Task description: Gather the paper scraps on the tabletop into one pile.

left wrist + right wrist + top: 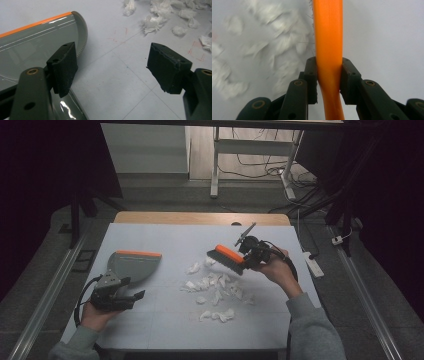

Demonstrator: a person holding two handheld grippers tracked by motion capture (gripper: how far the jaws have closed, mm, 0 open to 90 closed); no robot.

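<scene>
Gripping the orange brush (227, 257) by its handle, the right gripper (251, 251) has both jaws pressed tight against the orange bar, which you can see clearly in the right gripper view (328, 50). The brush hangs over the far right part of the white table (165, 320), just above the scattered paper scraps (215, 287). On the other side, the left gripper (131, 296) sits wide open with nothing in it, right beside the grey dustpan (131, 265) with the orange edge. The dustpan lies flat on the table, well apart from the scraps.
</scene>
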